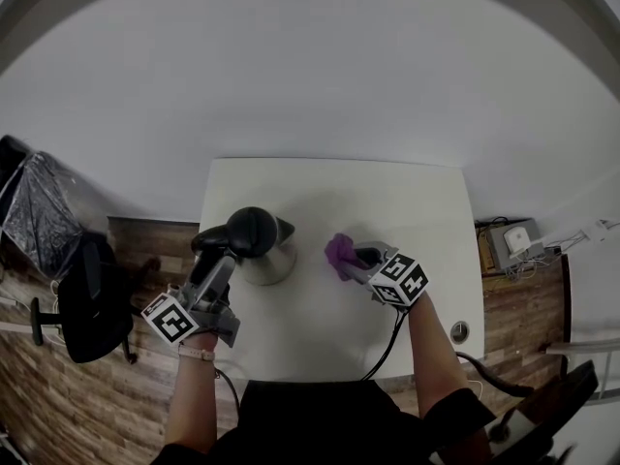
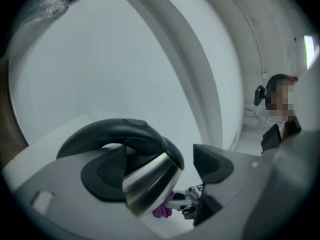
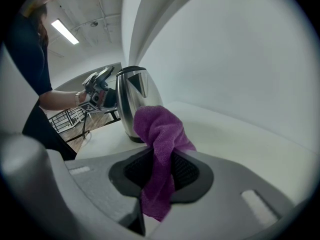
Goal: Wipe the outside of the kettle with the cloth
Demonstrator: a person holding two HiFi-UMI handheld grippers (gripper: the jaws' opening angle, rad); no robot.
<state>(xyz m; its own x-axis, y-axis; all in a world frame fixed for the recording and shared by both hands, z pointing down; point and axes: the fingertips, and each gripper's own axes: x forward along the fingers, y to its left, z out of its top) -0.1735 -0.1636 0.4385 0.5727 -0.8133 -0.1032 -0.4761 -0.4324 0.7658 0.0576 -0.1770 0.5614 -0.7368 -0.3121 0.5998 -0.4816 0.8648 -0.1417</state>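
Right gripper view: right gripper (image 3: 162, 173) pinching cloth (image 3: 160, 129), kettle (image 3: 131, 99) just left. Left gripper (image 2: 160, 158) spread; best clamp handle (image 2: 117, 133) first, then wipe steel wall.

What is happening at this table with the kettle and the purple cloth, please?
A person at the white table holds a gripper in each hand. The right gripper is shut on the purple cloth, beside the steel kettle but apart from it. The left gripper is open, jaws wide by the kettle's black handle, gripping nothing. Wiping has not started.
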